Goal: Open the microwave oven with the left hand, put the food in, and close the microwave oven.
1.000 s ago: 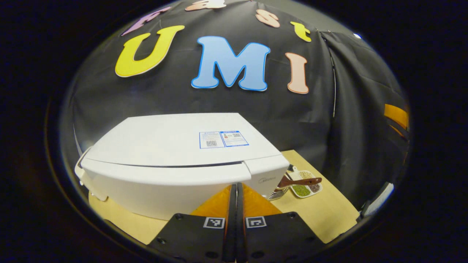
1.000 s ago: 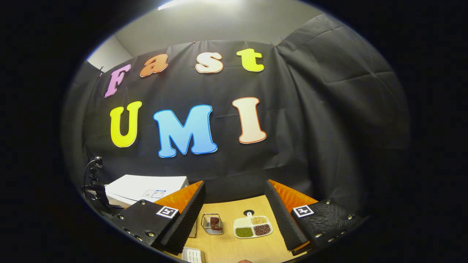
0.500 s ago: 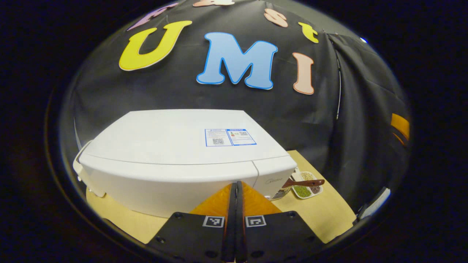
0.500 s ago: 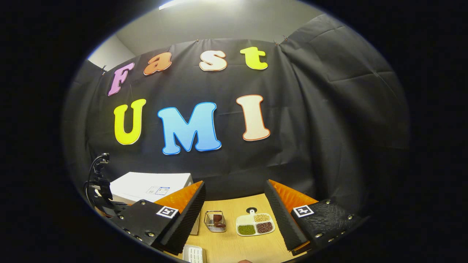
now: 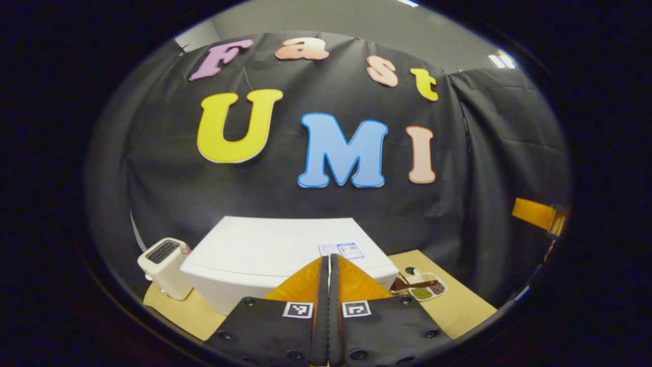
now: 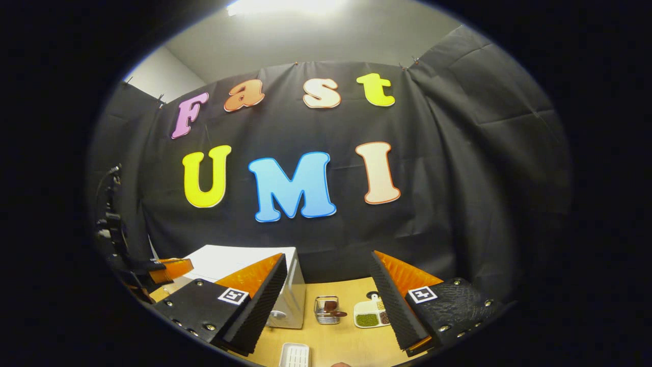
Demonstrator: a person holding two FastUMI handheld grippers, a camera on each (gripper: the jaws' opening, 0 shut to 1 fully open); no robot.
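I have drawn back from the microwave oven [image 5: 285,255] since a second ago: it filled the lower half of the left gripper view then, and now it sits smaller and farther off, with a white toaster [image 5: 164,266] come into sight just beside its left end. The door is closed, its front seam running flush under the top panel.

My left gripper [image 5: 328,285] has its two fingers pressed together with nothing between them, held above the wooden table [image 5: 458,306] in front of the oven. My right gripper [image 6: 328,285] stands wide apart and empty.

On the oven's top panel there is a small blue-bordered sticker [image 5: 341,250]; its print is too small to make out, and I cannot see any brand mark on the front from here.

To the right of the oven, in the right gripper view, a small wire basket [image 6: 327,311] holds something brown, and beside it lies a white divided dish [image 6: 371,315] with green and brown grains. In the left gripper view a brown wooden spoon [image 5: 417,285] lies across that dish. A white slotted object [image 6: 294,355] sits at the near edge of the table.
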